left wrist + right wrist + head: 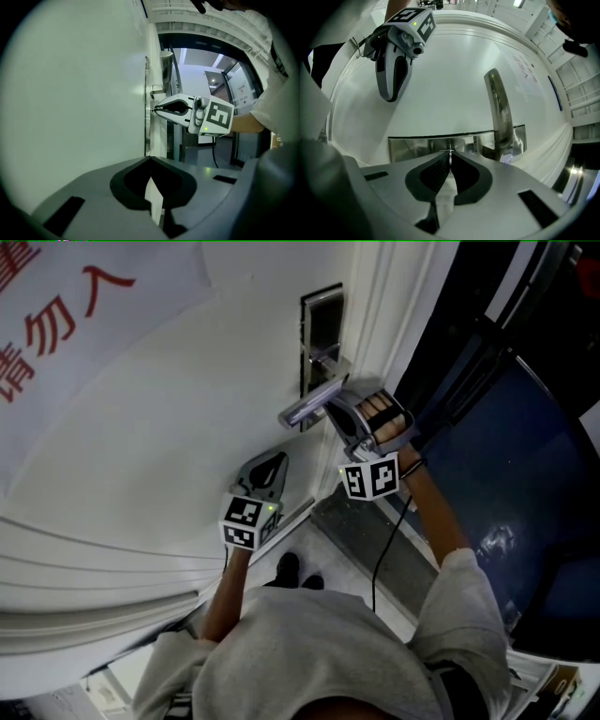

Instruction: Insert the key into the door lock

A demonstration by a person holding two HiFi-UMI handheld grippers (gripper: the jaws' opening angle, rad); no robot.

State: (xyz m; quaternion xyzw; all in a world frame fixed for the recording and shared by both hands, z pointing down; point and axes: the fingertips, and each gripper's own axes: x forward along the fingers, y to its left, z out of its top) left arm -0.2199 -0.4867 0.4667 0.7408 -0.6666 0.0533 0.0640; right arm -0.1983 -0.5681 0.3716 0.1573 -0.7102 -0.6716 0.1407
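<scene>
- The fingers (pixel 440 171) of the right gripper (pixel 450 153) were closed almost fully, and a thin metal key (pixel 450 158) was pinched edge-on between their tips.
- The key's front end was right at the shiny lock plate (pixel 417 143). I could not tell whether it had already entered the keyhole.
- In the right gripper view, the lever handle (pixel 499 112) stood just beside the fingers, on the same plate.
- The fingers (pixel 133 180) of the left gripper (pixel 150 158) met at their tips, and I could see nothing held between them.
- The left gripper was close to the white door (pixel 75 103), apart from the lock, and it looked along the door toward the right gripper.
- In the head view, the right gripper (pixel 330 416) was under the handle (pixel 307 407), and the left gripper (pixel 278 459) was lower on the door.
- A paper sign (pixel 84 315) with red characters was on the door, well away from the lock.
</scene>
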